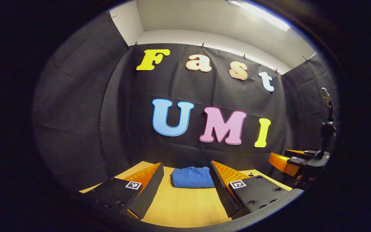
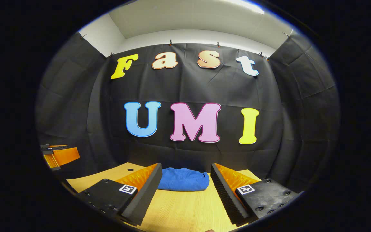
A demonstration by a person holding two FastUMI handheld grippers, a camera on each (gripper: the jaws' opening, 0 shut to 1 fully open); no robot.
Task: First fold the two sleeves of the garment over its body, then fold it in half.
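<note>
Blue garment (image 1: pixel 192 177) lies folded in a compact bundle at the far end of the wooden table (image 1: pixel 185 206), close to the black cloth wall (image 1: pixel 76 129); bare tabletop between it and me. My left gripper (image 1: pixel 187 190) and right gripper (image 2: pixel 185 190) both hover level above the near table, fingers spread wide, grasping nothing. In the left gripper view, my right gripper appears off to the side, a stand (image 1: pixel 328 129) behind it.

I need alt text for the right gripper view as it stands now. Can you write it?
A blue garment lies bunched into a compact bundle on the wooden table, straight ahead between the open fingers of the right gripper, which holds nothing. The left gripper shows at the far left edge.
</note>
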